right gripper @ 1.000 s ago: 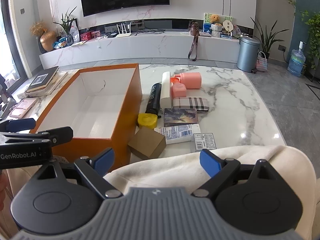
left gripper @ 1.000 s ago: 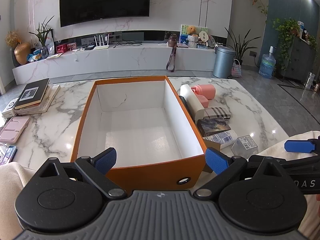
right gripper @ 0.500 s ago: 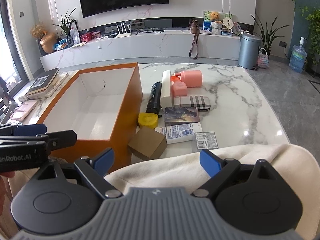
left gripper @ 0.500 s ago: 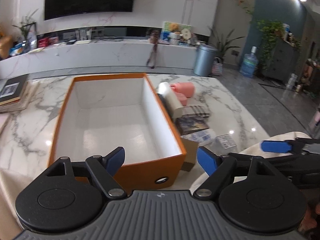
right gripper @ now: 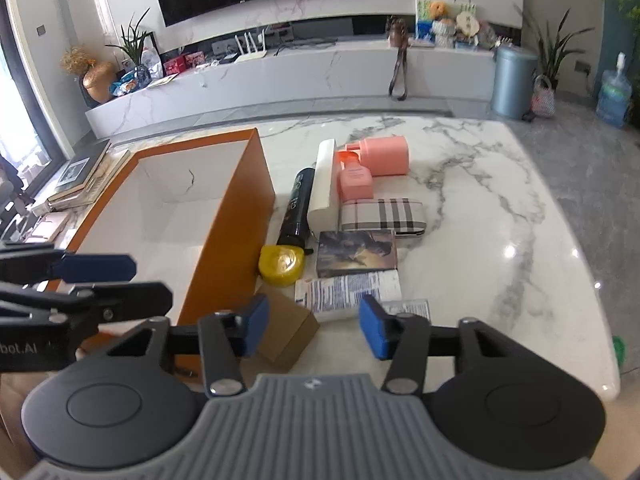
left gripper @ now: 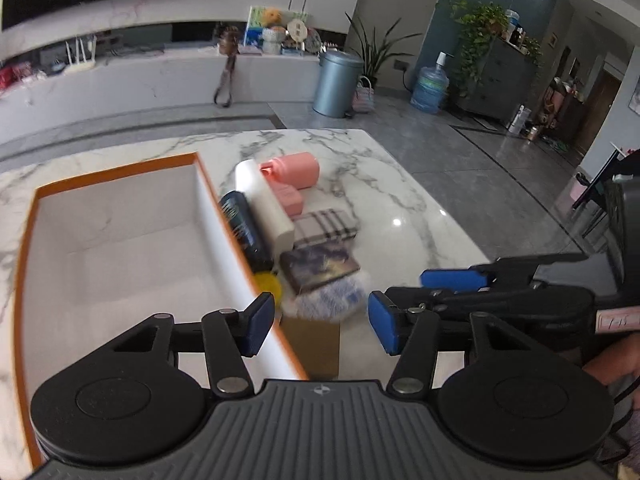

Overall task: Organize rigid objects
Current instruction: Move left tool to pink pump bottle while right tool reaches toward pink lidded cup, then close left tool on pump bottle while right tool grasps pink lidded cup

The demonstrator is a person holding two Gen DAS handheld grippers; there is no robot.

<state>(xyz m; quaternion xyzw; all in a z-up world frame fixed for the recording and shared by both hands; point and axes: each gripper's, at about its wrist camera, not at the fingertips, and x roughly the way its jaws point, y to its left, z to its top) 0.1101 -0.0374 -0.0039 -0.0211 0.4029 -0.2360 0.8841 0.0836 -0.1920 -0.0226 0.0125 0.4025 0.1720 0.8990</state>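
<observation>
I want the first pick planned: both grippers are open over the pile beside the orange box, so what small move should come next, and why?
Probably lower the right gripper onto the brown cardboard box. It lies nearest, roughly between the open jaws, beside the orange box, whose inside shows nothing in it. The left gripper is open too and holds nothing, so either could start.

The left gripper (left gripper: 321, 325) has its jaws apart, holding nothing, above the right wall of the orange box (left gripper: 28, 216) and a brown cardboard box (left gripper: 316, 342) just beside it. On the marble table (left gripper: 400, 184), beside the box, lie a black bottle (left gripper: 242, 228), a white tube (left gripper: 264, 204), a pink bottle (left gripper: 298, 170), a plaid case (left gripper: 325, 226) and a yellow round object (left gripper: 269, 282). The right gripper (left gripper: 416, 294) comes in from the right, jaws apart.
</observation>
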